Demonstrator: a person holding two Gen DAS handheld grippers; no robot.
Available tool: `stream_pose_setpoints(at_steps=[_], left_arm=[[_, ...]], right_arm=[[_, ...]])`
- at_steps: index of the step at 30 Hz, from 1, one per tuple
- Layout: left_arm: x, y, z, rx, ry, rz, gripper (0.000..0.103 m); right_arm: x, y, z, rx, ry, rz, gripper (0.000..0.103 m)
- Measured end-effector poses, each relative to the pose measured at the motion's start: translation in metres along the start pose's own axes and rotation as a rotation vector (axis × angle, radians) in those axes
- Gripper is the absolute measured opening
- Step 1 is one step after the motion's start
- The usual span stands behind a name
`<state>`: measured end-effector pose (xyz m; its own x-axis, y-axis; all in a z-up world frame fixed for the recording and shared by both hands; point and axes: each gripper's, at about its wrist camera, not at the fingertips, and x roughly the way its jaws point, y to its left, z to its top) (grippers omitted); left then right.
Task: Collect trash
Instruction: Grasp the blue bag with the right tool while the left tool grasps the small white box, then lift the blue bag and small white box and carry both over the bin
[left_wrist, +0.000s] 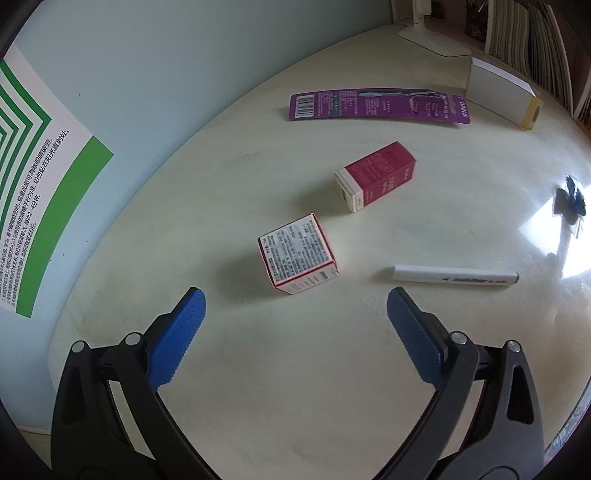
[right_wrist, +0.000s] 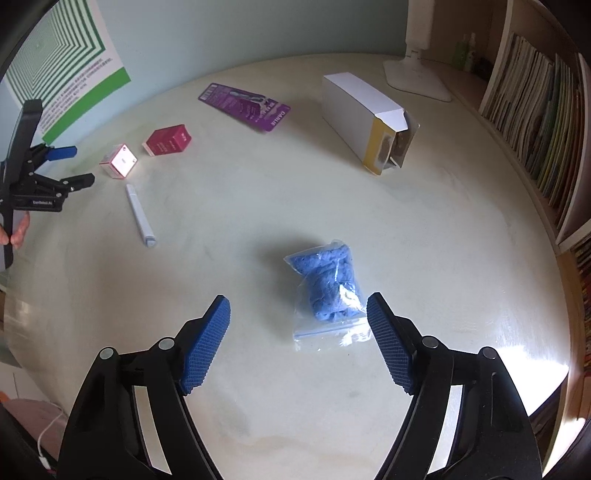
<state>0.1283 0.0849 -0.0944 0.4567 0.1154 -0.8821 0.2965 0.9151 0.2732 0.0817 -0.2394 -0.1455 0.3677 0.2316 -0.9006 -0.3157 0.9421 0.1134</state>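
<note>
Right wrist view: open right gripper (right_wrist: 298, 341) above soft, light, slippery bag (right_wrist: 327, 291), best pinched mid-bundle.

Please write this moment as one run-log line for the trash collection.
left gripper: open, above small box | right gripper: open, over bagged blue cloth | held: nothing

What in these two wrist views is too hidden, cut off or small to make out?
- Left wrist view: dark object at the right, lost in window glare.
- Left wrist view: print on the white box, too small.
- Right wrist view: white carton, contents hidden behind its flaps.
- Both views: no trash container is visible.
</note>
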Motion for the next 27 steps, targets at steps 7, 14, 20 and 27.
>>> stream_pose_setpoints(at_steps=[7,14,20,27], left_arm=[[0.034,0.020,0.016,-0.044,0.033,-0.013,0.096],[0.057,0.021,0.018,-0.047,0.061,-0.006,0.064],[0.052,0.017,0.015,-0.037,0.037,-0.016,0.046],[0.019,0.005,0.014,0.004,-0.026,-0.009,0.046]], right_arm=[[0.027,0.000,0.010,-0.022,0.033,-0.043,0.060],[0.038,0.004,0.019,-0.040,0.039,-0.065,0.040],[0.033,0.010,0.029,-0.046,0.024,-0.060,0.037],[0.002,0.020,0.034,-0.058,-0.031,-0.039,0.037]])
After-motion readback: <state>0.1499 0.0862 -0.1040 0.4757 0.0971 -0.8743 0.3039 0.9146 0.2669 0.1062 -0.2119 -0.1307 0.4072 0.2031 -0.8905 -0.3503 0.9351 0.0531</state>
